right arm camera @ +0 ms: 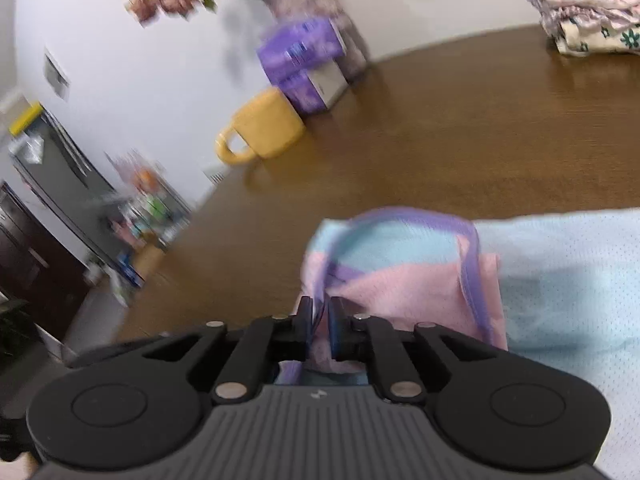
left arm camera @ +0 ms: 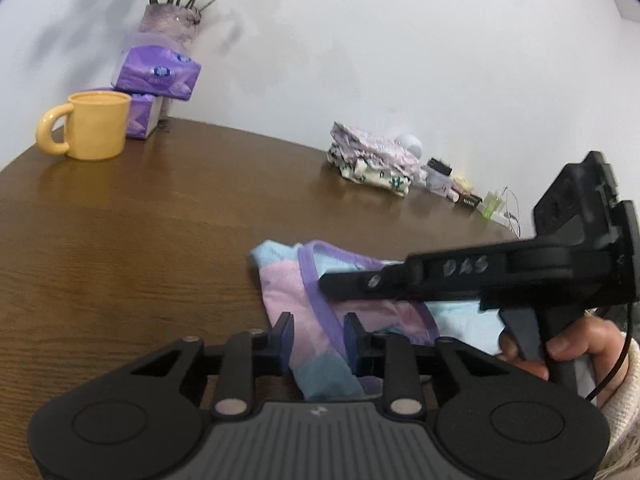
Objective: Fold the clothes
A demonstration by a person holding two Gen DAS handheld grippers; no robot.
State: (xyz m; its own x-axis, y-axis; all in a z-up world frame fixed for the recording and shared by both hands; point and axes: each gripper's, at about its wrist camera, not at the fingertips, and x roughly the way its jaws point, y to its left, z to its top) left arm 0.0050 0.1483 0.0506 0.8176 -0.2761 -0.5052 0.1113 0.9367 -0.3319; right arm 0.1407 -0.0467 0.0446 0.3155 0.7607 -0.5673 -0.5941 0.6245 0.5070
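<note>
Soft, even indoor light filled both views, leaving faint grey shadows of the flower stems on the pale wall (left arm camera: 400,60) behind the purple-wrapped vase (left arm camera: 170,24). The glossy brown wooden counter (left arm camera: 140,220) carried a dull sheen beside the yellow ceramic mug (left arm camera: 96,126). The left wrist view was fairly sharp; the right wrist view was smeared by motion blur, worst left of that mug (right arm camera: 264,126). Fisheye curvature bent the edges, with dark corners.
</note>
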